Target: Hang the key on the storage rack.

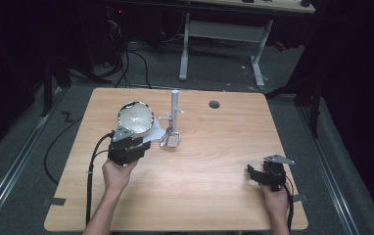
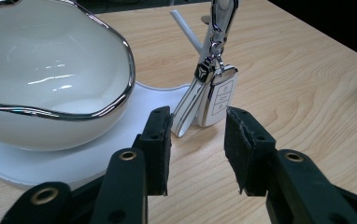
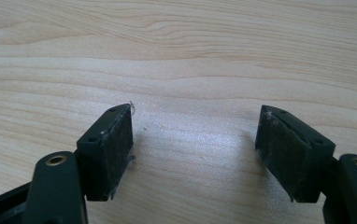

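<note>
A dim room with dark floor and a pale desk frame at the back surrounds a light wooden surface (image 1: 214, 161). On its far left part sits a white bowl (image 1: 135, 117) with a chrome rim, resting on a flat white base (image 2: 134, 112); just to its right rises a slim white stand (image 1: 175, 110) with short pegs. From that stand hangs a key fob (image 2: 217, 95) on a metal clip, a white fob with 3 buttons, its long axis close to upright and slightly tilted, its lower end at or very near the surface beside the base. The left gripper (image 1: 135, 142) hovers just beside the bowl, and in the left gripper view its jaws stand moderately apart and hold nothing, with the key fob straight ahead, lined up with the gap between them and a little beyond the tips. That is the relation the coming move likely turns on: a short push forward would bring the jaws to either side of the hanging fob across its narrow width. The right gripper (image 1: 256, 172) lies well apart near the right front corner, jaws wide over bare wood, so the left hand (image 1: 118, 174) is clearly nearer.
</note>
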A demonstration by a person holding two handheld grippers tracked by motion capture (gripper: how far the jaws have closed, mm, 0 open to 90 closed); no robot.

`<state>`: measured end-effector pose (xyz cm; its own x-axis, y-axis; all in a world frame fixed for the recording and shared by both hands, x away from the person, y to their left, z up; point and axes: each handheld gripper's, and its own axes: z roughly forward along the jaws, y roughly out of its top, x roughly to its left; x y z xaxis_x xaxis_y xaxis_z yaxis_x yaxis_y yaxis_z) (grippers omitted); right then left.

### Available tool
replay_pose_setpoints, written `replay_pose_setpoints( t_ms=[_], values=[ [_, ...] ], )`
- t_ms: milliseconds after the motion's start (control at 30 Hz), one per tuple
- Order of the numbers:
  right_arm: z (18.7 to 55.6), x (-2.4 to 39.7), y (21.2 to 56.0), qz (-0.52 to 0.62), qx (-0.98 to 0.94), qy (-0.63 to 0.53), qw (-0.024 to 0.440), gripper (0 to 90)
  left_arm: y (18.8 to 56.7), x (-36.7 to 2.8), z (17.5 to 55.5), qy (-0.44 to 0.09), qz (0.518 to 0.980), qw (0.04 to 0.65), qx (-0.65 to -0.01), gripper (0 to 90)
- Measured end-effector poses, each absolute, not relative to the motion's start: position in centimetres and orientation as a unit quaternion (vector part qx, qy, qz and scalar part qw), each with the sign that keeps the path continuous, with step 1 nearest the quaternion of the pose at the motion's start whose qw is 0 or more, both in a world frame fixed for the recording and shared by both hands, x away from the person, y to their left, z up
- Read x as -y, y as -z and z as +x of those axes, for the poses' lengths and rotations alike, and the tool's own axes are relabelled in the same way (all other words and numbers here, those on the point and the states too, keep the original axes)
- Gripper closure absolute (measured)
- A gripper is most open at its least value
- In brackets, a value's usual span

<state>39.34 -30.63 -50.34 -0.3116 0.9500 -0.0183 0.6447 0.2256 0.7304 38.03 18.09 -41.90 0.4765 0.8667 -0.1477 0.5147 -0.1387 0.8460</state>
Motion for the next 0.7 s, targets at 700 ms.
replay_pose_setpoints(
  t_ms=[700],
  values=[
    [39.3,30.6,50.3,0.535,-0.745,-0.317,0.24,27.9,41.6,-19.7,36.8,-0.204,0.705,0.471,-0.49,49.5]
  ],
)
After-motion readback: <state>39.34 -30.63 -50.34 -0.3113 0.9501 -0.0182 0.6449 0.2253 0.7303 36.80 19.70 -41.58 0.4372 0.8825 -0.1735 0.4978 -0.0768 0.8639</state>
